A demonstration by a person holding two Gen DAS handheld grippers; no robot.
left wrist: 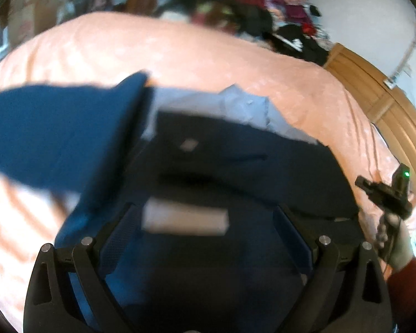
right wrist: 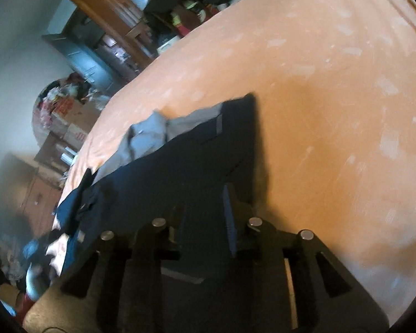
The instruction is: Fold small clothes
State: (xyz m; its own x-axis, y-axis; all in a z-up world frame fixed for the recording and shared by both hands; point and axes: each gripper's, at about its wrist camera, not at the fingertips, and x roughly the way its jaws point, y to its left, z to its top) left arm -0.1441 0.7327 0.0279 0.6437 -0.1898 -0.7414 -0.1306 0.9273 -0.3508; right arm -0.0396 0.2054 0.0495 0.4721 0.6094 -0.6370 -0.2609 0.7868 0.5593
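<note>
Left gripper (left wrist: pixel 208 222): fingers spread wide around dark navy garment (left wrist: pixel 249 172); whether any cloth is pinched, I cannot tell through the blur.
Right gripper (right wrist: pixel 205 216): fingers fairly close over the same cloth; grip cannot be told.
Garment: lies on bed (right wrist: pixel 332 83), toward its near edge, a blue flap (left wrist: pixel 50 138) lifted at left.
Grey garment (left wrist: pixel 235 105): underneath, showing past the far edge.
Labels: pale tag (left wrist: pixel 184 220) and small patch (left wrist: pixel 190 144), both unreadable.
Risk: the grey layer may drag along or the fold skew if cloth slips.
Surroundings: clothes pile (left wrist: pixel 263 8) at the far corner.
</note>
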